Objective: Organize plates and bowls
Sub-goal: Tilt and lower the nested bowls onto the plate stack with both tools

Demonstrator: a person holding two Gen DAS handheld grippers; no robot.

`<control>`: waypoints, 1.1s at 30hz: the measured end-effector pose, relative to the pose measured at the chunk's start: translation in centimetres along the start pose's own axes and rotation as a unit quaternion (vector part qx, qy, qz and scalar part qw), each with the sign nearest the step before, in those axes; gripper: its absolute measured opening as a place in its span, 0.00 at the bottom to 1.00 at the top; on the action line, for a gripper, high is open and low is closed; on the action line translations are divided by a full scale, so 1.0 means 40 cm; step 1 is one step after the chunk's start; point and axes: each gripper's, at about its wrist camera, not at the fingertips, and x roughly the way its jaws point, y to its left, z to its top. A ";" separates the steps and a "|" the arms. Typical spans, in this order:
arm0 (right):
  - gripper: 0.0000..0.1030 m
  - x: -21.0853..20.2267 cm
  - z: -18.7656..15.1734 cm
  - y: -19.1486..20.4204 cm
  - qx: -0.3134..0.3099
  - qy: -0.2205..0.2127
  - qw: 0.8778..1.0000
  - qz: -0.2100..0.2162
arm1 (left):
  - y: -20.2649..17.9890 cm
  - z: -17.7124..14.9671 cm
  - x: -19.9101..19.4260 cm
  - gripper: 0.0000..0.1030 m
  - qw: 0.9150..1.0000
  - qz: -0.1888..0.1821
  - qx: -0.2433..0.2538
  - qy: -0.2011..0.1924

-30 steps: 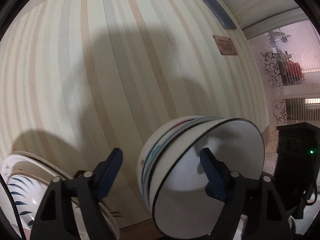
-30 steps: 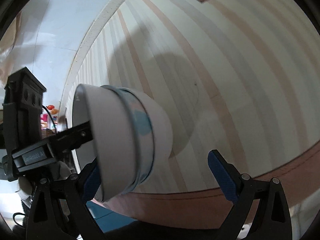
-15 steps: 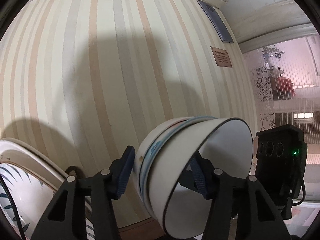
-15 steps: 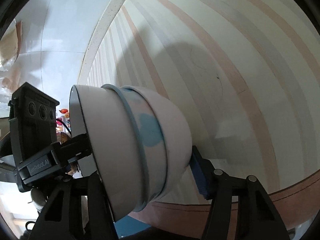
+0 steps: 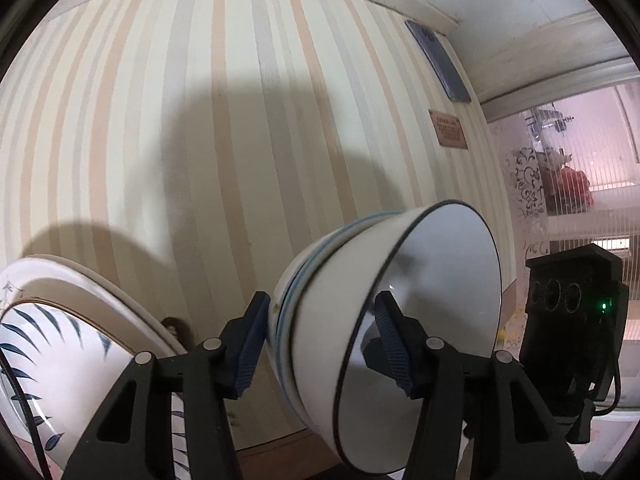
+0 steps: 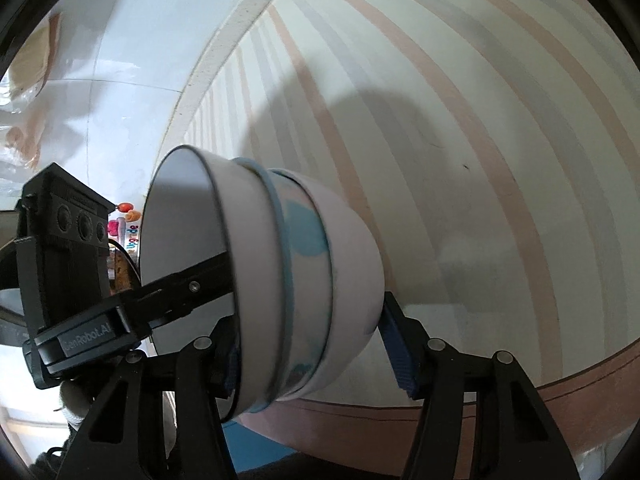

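Three bowls [image 5: 384,320], nested as one stack [image 6: 288,280], are tipped on their side and held in the air in front of a striped wall [image 5: 200,140]. No counter, shelf or rack appears under them in either view.

Left gripper [image 5: 320,340]: jaws clamped on the stack's wall near the rim. One finger lies against the outer bowl's outside, the other sits inside the white inner bowl.

Right gripper [image 6: 312,356]: jaws straddle the stack from the base side. The right pad [image 6: 396,356] touches or nearly touches the outermost bowl's base. The left pad is hidden behind the stack, so whether this gripper truly bears on the bowls cannot be told. Probable reading: a two-handed carry, or a hand-over between grippers.

Plates: a pair of stacked plates [image 5: 52,340], the upper one with a blue leaf pattern, fills the lower left corner of the left wrist view, beside and behind the left gripper. What it rests on is not visible.

Progress, judged:
- Done: bowls gathered and nested; at least two plates stacked.
- In hand: transport of the bowl stack.
- Left: set the stack down upright at its storage spot, which is not in view; release both grippers; deal with the plates if they are not yet in place. Other crockery may remain out of frame.

Estimate: somewhat past the middle, not finished.
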 end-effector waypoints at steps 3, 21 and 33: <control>0.59 0.004 0.004 0.024 -0.016 -0.001 1.000 -0.001 | 0.009 0.002 -0.018 0.50 1.000 0.003 -0.003 -0.011; 0.59 0.105 -0.011 0.312 -0.115 0.052 0.992 0.029 | 0.210 -0.088 -0.265 0.50 0.990 0.020 -0.094 -0.104; 0.59 0.310 -0.090 0.434 -0.177 0.127 0.976 0.027 | 0.390 -0.185 -0.295 0.50 0.979 0.041 -0.162 -0.121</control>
